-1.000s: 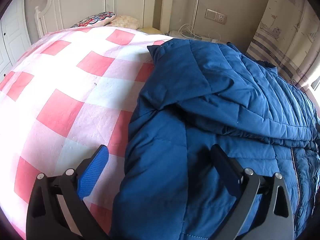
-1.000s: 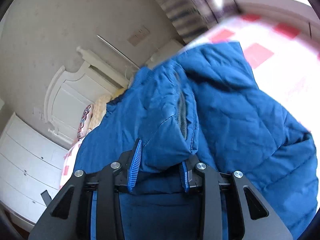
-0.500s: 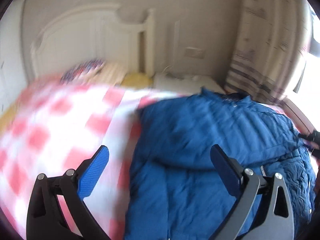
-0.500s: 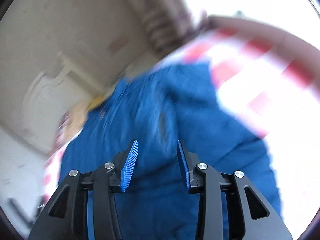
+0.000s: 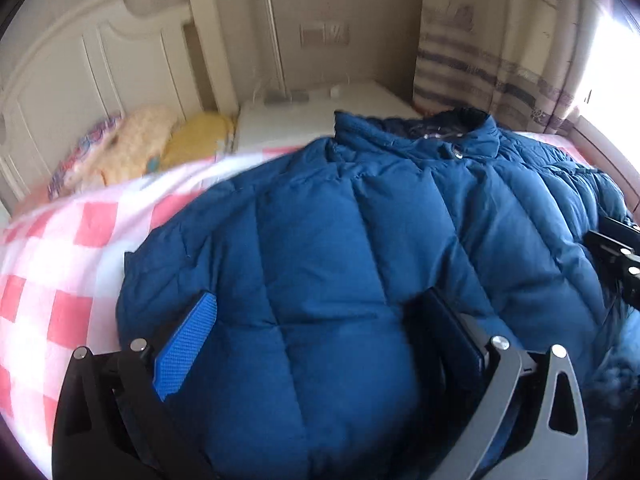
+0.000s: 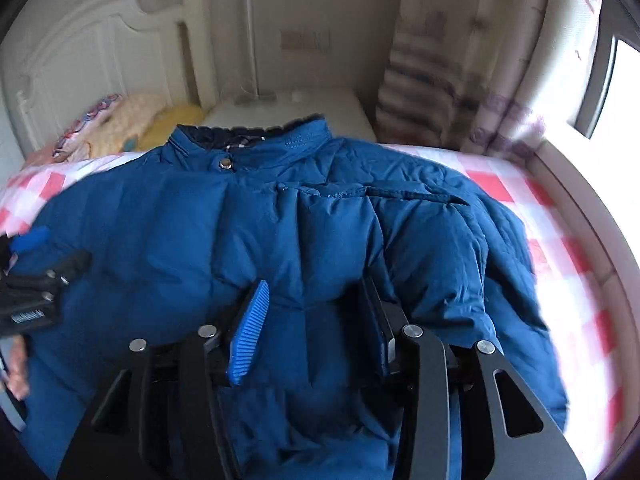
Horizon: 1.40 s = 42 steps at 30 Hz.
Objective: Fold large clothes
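Note:
A blue puffer jacket (image 5: pixel 360 220) lies front up on the pink-and-white checked bed (image 5: pixel 60 280), its snap collar (image 5: pixel 456 136) toward the headboard. My left gripper (image 5: pixel 316 300) hovers wide open over the jacket's left side, holding nothing. In the right wrist view the jacket (image 6: pixel 280 220) fills the middle, with a sleeve (image 6: pixel 432 240) folded over its right half. My right gripper (image 6: pixel 313 284) is just above the fabric; its jaws are opening and the pads grip nothing. Each gripper appears at the edge of the other's view: the right gripper (image 5: pixel 616 248) and the left gripper (image 6: pixel 36 276).
A white headboard (image 5: pixel 100 52) and pillows (image 5: pixel 132 148) are at the far left. A white nightstand (image 5: pixel 320 112) sits behind the collar, and a patterned curtain (image 5: pixel 500 48) hangs at the right. The bed's raised edge (image 6: pixel 600 248) runs beside the window. A hand (image 6: pixel 16 364) shows at the left.
My right gripper has let go of the jacket fold it held and its jaws have spread. Both views have swung round to face the collar and headboard. The left gripper stayed wide open.

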Tool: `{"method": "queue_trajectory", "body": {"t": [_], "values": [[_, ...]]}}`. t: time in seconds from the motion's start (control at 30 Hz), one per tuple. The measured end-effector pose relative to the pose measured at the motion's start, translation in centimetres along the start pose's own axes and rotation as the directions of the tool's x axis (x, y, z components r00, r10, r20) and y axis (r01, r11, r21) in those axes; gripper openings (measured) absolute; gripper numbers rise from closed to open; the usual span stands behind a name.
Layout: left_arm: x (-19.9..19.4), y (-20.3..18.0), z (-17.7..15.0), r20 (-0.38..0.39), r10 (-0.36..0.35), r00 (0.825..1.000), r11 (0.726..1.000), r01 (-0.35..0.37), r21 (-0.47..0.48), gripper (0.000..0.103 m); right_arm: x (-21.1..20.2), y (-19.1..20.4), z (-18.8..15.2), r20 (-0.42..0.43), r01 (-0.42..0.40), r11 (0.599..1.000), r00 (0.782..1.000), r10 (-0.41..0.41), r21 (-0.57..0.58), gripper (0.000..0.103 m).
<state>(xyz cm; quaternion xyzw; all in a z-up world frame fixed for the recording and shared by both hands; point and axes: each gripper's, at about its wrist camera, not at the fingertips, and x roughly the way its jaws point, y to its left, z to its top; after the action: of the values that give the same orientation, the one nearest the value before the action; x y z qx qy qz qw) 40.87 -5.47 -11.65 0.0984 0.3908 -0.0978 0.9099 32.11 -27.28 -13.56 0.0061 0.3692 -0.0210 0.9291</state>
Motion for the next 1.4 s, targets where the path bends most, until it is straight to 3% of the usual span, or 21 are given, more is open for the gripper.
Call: {"method": "queue_trajectory", "body": {"t": [0.13, 0.33, 0.47, 0.53, 0.57, 0.6, 0.63, 0.67, 0.8, 1.0, 1.27, 1.4], "values": [[0.4, -0.1, -0.2, -0.003, 0.008, 1.000, 1.000, -0.008, 0.008, 0.101, 0.4, 0.3, -0.2, -0.004, 0.021, 1.000, 1.000, -0.021, -0.020, 0.038], [0.5, -0.2, -0.1, -0.004, 0.025, 1.000, 1.000, -0.025, 0.010, 0.101, 0.3, -0.8, -0.6, -0.003, -0.029, 0.999, 1.000, 0.029, 0.019, 0.038], [0.9, -0.5, 0.2, -0.014, 0.049, 0.999, 0.999, -0.049, 0.017, 0.101, -0.1, 0.0, 0.2, -0.028, 0.008, 1.000, 1.000, -0.008, 0.006, 0.040], [0.9, -0.6, 0.2, -0.015, 0.057, 0.998, 0.998, -0.056, 0.022, 0.101, -1.9, 0.3, 1.5, 0.025, -0.024, 1.000, 0.999, 0.024, 0.010, 0.041], [0.9, -0.6, 0.2, -0.016, 0.059, 0.998, 0.998, -0.059, 0.023, 0.101, -3.1, 0.5, 2.2, 0.081, -0.046, 0.999, 0.996, 0.046, -0.001, 0.050], [0.9, -0.6, 0.2, -0.016, 0.062, 0.998, 0.998, -0.062, 0.025, 0.101, -4.1, 0.8, 3.0, 0.140, -0.053, 0.998, 0.989, 0.055, -0.022, 0.078], [1.0, -0.7, 0.2, -0.016, 0.066, 0.998, 0.998, -0.066, 0.026, 0.101, -4.2, 1.0, 3.5, 0.160, -0.051, 0.998, 0.986, 0.056, -0.032, 0.095], [1.0, -0.7, 0.2, -0.016, 0.068, 0.998, 0.997, -0.068, 0.027, 0.101, -3.4, 1.3, 4.0, 0.151, -0.053, 0.997, 0.987, 0.061, -0.054, 0.099], [1.0, -0.6, 0.2, -0.015, 0.072, 0.997, 0.997, -0.071, 0.024, 0.101, 3.6, 3.2, 2.3, -0.031, -0.025, 0.983, 0.999, 0.020, -0.182, 0.099], [0.9, -0.9, 0.2, -0.011, 0.096, 0.995, 0.995, -0.095, 0.032, 0.101, 3.2, 2.2, 2.4, -0.028, -0.081, 0.988, 0.997, 0.078, -0.134, 0.099], [1.4, -1.2, 0.8, -0.014, 0.149, 0.989, 0.989, -0.149, 0.003, 0.101, 3.3, 2.1, 2.7, -0.024, -0.079, 0.988, 0.997, 0.076, -0.136, 0.099], [1.4, -1.0, 0.9, -0.012, 0.139, 0.990, 0.990, -0.139, -0.010, 0.101, 3.3, 2.1, 2.5, -0.023, -0.081, 0.988, 0.997, 0.079, -0.134, 0.099]]}}
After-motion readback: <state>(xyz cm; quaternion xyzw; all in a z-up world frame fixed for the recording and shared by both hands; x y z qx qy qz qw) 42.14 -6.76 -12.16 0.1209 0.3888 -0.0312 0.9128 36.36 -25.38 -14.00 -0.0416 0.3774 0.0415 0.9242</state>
